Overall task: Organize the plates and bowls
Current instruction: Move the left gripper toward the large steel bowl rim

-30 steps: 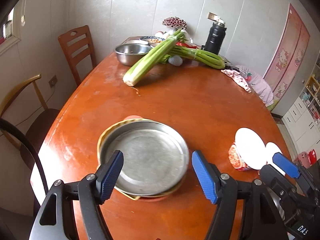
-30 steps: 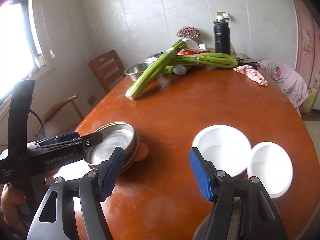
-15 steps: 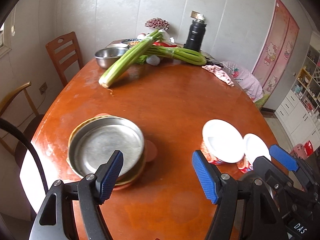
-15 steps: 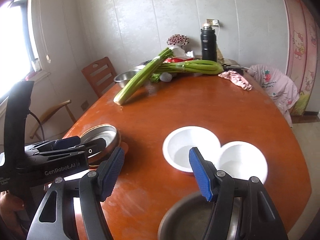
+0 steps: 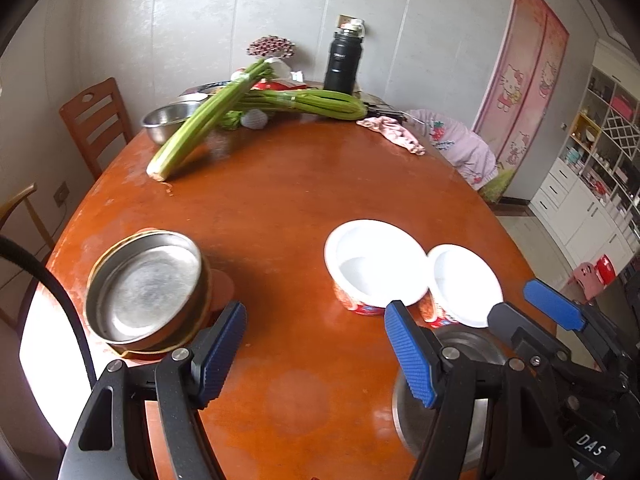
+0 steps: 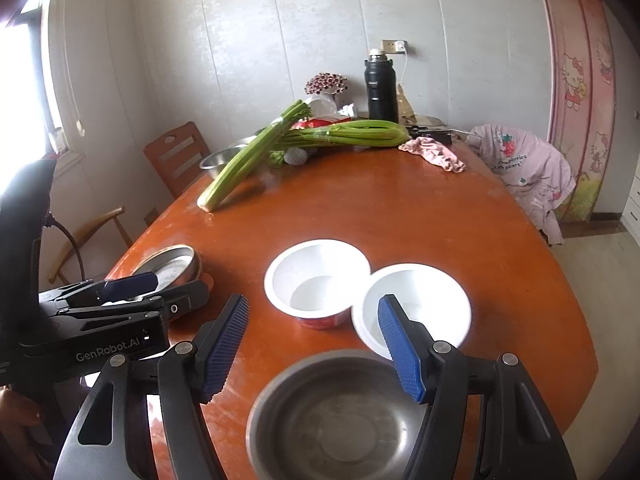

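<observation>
A steel plate (image 5: 144,288) tops a stack with a yellow-rimmed and an orange plate under it, at the near left of the round wooden table (image 5: 304,184). Two white bowls (image 5: 372,264) (image 5: 460,284) with red outsides sit rim to rim at the right. A steel bowl (image 6: 340,420) stands at the near edge, right below my right gripper (image 6: 312,346), which is open and empty. My left gripper (image 5: 316,354) is open over bare table between the stack and the white bowls. In the right wrist view the left gripper (image 6: 160,290) hovers by the plate stack (image 6: 172,266).
Far across the table lie two celery bunches (image 5: 192,132), another steel bowl (image 5: 168,120), a black flask (image 5: 342,64) and a pink cloth (image 5: 394,134). Wooden chairs (image 5: 96,120) stand at the left. A pink garment (image 6: 524,168) drapes a chair at the right.
Both grippers have swung to the right, away from the plate stack and toward the white bowls. The near steel bowl has come into view under the right gripper. Jaws unchanged.
</observation>
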Available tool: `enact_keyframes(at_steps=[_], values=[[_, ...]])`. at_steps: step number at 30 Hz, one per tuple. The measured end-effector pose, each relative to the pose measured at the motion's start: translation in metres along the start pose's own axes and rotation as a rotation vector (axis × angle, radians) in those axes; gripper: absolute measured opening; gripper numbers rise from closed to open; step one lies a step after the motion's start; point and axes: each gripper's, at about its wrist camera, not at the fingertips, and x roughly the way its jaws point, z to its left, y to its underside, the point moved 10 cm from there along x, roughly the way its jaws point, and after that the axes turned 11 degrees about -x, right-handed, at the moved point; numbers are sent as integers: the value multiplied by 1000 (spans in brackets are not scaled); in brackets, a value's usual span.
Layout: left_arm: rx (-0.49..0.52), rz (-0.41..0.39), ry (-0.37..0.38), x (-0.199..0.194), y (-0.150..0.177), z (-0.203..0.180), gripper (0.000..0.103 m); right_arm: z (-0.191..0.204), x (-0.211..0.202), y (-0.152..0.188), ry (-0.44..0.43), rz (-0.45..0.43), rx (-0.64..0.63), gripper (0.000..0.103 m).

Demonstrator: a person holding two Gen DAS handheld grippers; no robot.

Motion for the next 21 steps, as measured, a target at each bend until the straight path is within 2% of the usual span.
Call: enact_keyframes(at_steps=[11,21], values=[[38,24,23,10,11,-33,71,-35,-10,16,26,3,30,69],[61,50,32,21,23,-40,71,-55,-8,32,44,31,53,69]])
